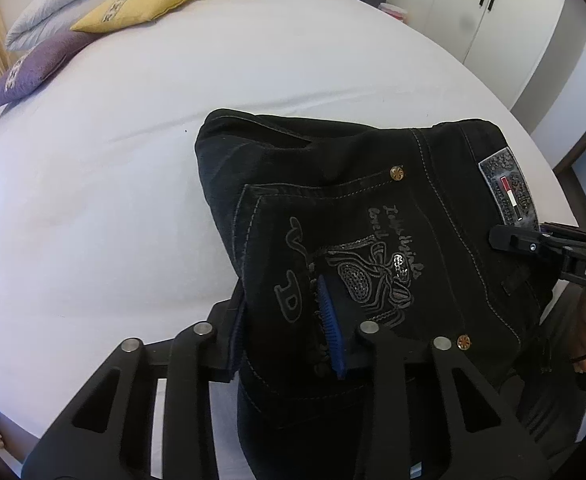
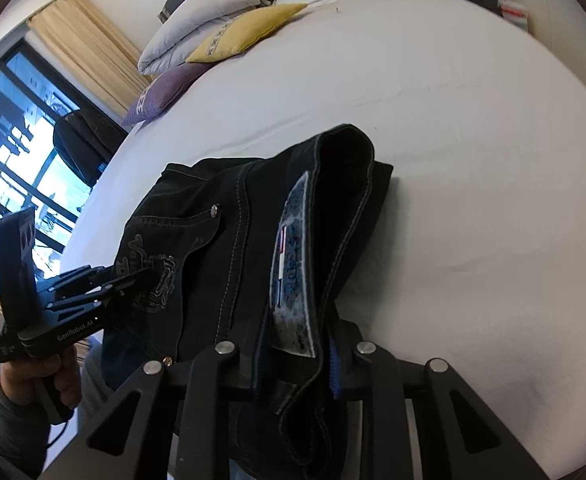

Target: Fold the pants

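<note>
Black jeans [image 1: 353, 184] lie bunched and partly folded on the white bed [image 1: 153, 128], back pocket with silver embroidery facing up. In the left wrist view my left gripper [image 1: 280, 294] is shut on the pocket area, with cloth pinched between its blue pads [image 1: 329, 320]. My right gripper [image 1: 509, 240] bites the waistband just below the brand patch [image 1: 507, 188]. The right wrist view shows the jeans [image 2: 213, 248] with the waistband and patch [image 2: 293, 264] clamped in my right gripper [image 2: 299, 344]. My left gripper [image 2: 133, 276] grips the pocket side, on the left.
Yellow [image 1: 141, 4], purple [image 1: 33, 72] and pale grey pillows [image 1: 61, 4] are piled at the head of the bed. White wardrobe doors [image 1: 493, 20] stand at the far right. A window [image 2: 13, 160] with beige curtains [image 2: 85, 48] is on the left. A hand [image 2: 33, 376] holds the left gripper.
</note>
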Tool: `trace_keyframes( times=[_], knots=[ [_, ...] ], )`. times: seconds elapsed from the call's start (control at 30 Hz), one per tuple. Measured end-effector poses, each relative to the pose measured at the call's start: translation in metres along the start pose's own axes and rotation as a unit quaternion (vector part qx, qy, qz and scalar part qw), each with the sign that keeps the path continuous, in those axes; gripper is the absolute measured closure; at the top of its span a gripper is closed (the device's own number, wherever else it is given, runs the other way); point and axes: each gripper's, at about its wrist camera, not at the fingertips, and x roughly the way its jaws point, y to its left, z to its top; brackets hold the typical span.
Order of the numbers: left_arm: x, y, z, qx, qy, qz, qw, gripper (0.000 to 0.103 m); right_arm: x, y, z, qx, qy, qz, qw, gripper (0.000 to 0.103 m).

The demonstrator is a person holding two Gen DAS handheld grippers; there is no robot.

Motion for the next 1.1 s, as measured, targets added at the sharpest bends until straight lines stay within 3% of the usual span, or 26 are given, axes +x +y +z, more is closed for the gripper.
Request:
trace_keyframes(
  times=[0.23, 0.47, 0.83, 0.97, 1.1],
  knots=[
    [-0.014, -0.003, 0.005, -0.004, -0.016, -0.008, 0.9998, 0.085, -0.018, 0.025, -0.002, -0.051, -0.033, -0.027, 0.998, 0.082],
    [-0.046, 0.000, 0.016, -0.002, -0.047, -0.020, 0.9987, 0.086, -0.033, 0.055, 0.006, -0.096, -0.056, -0.038, 0.993, 0.083],
    [-0.092, 0.012, 0.090, 0.016, -0.113, 0.002, 0.9935, 0.086, -0.055, 0.065, 0.077, -0.123, -0.112, -0.038, 0.985, 0.083],
    [-0.078, 0.018, 0.130, 0.021, -0.114, 0.010, 0.9932, 0.086, -0.046, 0.056, 0.114, -0.118, -0.124, -0.042, 0.984, 0.083],
    [-0.032, 0.027, 0.157, 0.017, -0.098, 0.013, 0.9949, 0.086, -0.022, 0.035, 0.142, -0.102, -0.114, -0.047, 0.987, 0.083]
  ],
)
